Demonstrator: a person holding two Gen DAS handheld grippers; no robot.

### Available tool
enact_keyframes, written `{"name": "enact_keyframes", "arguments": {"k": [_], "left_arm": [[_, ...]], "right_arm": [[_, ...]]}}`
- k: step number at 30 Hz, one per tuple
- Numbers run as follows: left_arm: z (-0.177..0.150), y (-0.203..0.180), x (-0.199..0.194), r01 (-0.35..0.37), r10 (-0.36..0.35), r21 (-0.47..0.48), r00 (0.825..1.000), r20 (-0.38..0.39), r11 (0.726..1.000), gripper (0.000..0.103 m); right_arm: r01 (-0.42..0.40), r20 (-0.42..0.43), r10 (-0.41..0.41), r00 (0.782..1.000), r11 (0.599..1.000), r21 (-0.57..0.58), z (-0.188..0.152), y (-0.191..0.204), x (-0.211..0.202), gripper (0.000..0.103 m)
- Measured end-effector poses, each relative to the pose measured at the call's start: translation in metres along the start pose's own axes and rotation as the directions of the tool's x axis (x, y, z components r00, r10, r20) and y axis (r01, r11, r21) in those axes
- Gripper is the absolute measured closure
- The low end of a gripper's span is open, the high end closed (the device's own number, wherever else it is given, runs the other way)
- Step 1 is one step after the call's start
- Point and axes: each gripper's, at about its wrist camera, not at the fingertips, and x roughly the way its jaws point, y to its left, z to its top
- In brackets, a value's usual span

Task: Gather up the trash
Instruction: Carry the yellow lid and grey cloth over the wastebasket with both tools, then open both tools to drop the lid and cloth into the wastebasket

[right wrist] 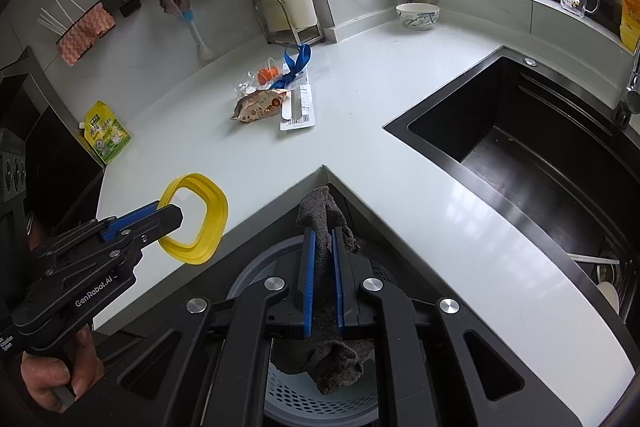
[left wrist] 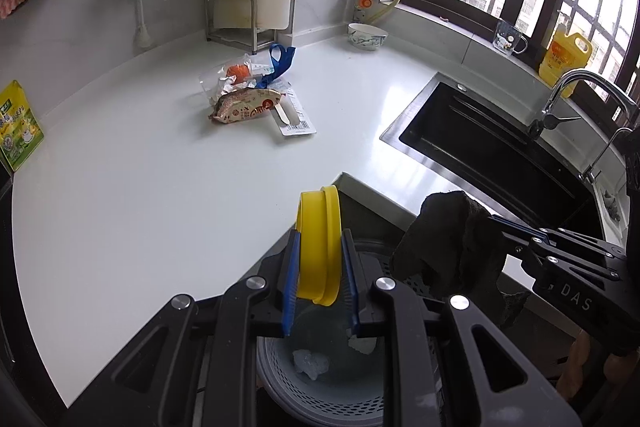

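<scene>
Above the perforated grey trash bin (right wrist: 320, 399), both grippers carry trash.

On the left, the left gripper (left wrist: 319, 267) has its blue pads closed on a yellow plastic ring (left wrist: 320, 247), held on edge beside the white countertop (left wrist: 160, 187). To the right, the right gripper (right wrist: 323, 275) is clamped narrowly on a dark grey rag (right wrist: 324, 359) that hangs down toward the bin. Farther back on the countertop lie snack wrappers (right wrist: 260, 109), a blue ribbon (right wrist: 296, 63) and a barcode card (right wrist: 298, 111); the black sink (right wrist: 540, 155) is at the right.
</scene>
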Motion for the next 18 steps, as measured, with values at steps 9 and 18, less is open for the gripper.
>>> {"name": "enact_keyframes", "arguments": {"k": [9, 18], "left_arm": [[-0.029, -0.023, 0.014, 0.007, -0.006, 0.017, 0.998, -0.056, 1.000, 0.084], [-0.057, -0.025, 0.037, 0.007, -0.006, 0.009, 0.989, -0.148, 1.000, 0.084]], "right_arm": [[-0.003, -0.069, 0.004, 0.998, 1.000, 0.007, -0.031, -0.015, 0.011, 0.095], [-0.013, -0.147, 0.014, 0.989, 1.000, 0.008, -0.057, -0.015, 0.036, 0.095]]}}
